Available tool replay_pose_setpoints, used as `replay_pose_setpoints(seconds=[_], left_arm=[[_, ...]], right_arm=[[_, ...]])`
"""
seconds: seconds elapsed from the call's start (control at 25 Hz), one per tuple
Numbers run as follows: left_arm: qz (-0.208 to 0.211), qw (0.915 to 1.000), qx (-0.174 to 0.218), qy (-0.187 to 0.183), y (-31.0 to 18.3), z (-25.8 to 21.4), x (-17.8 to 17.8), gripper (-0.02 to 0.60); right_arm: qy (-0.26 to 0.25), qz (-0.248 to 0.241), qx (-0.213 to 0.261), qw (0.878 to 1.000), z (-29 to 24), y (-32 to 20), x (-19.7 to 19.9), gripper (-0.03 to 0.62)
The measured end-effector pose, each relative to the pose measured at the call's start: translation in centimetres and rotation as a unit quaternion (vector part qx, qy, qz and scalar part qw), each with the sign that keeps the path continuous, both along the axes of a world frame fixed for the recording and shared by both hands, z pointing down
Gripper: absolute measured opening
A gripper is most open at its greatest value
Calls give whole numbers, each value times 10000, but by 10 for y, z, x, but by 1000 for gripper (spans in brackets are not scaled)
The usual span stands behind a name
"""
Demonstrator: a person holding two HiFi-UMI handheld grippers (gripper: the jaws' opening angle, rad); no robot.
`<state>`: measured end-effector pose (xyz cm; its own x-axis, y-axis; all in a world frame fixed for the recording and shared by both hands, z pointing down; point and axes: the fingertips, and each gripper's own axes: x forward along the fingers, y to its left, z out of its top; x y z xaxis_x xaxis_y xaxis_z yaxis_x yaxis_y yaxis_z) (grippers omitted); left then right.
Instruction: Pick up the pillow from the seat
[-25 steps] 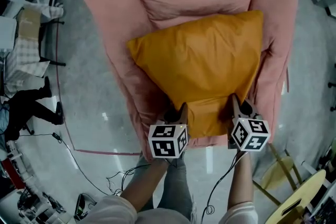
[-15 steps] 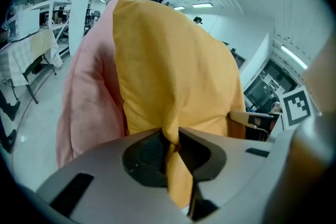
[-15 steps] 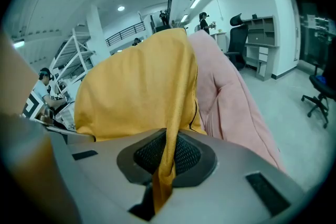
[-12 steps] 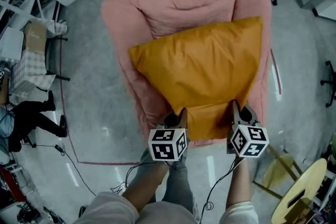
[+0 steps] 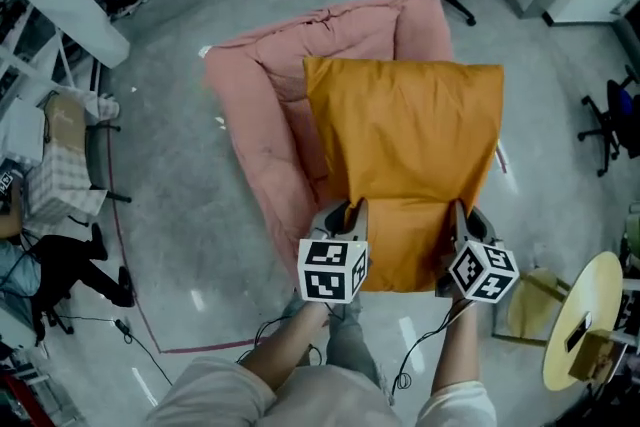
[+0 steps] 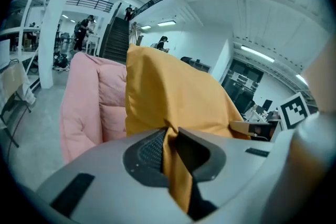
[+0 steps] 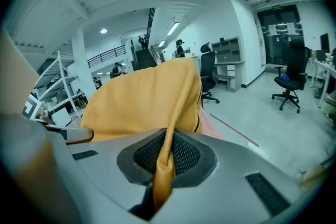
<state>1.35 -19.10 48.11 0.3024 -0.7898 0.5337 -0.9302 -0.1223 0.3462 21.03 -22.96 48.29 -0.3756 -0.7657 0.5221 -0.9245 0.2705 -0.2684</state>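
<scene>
puffy orange pillow (image 5: 410, 150), quilted pink seat (image 5: 265, 85)

left gripper (image 5: 349, 209), right gripper (image 5: 458, 212), jaws pinched

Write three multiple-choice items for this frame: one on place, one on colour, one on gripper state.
1. Where do the left gripper and right gripper hold the pillow? A) its far corners B) its near edge C) its middle
2. What colour is the seat? A) grey B) blue C) pink
3. How is the right gripper? A) shut on pillow fabric B) open, empty C) shut on nothing
Answers: 1 B, both sit at the edge nearest the person; 2 C, it shows pink beside the pillow; 3 A, orange fabric is pinched between its pads.
</scene>
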Motion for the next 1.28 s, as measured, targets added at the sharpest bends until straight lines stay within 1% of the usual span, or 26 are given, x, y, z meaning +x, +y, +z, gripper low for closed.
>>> replay_pose_setpoints(seconds=[0.12, 0.32, 0.48, 0.6, 0.76, 0.92, 1.04, 1.16, 1.28], left_arm=[[380, 9991, 148, -145, 19, -18, 14, 46], [990, 9948, 195, -152, 51, -34, 37, 44], [1476, 9887, 217, -155, 71, -43, 58, 41], [1875, 9817, 308, -121, 85, -47, 78, 37], [2468, 9680, 458, -43, 108, -56, 111, 37], [3100, 9491, 556, 53, 137, -62, 147, 35], [3489, 9355, 556, 84, 162, -63, 174, 35], [3812, 9230, 512, 105, 186, -64, 197, 35], [4026, 9141, 471, 59, 208, -62, 216, 35]], right_arm=[[-56, 356, 28, 9993, -14, 33, 17, 38], [-144, 944, -10, 9954, -27, 93, 42, 38], [-190, 1475, -1, 9889, -36, 136, 62, 38], [-163, 1896, 101, 9817, -43, 168, 79, 38], [-130, 2512, 182, 9677, -49, 217, 106, 38], [-74, 3159, 259, 9484, -56, 273, 130, 38], [-52, 3575, 264, 9335, -58, 315, 148, 38], [-9, 3883, 213, 9213, -59, 349, 163, 38], [-98, 4040, 142, 9146, -52, 378, 177, 38]])
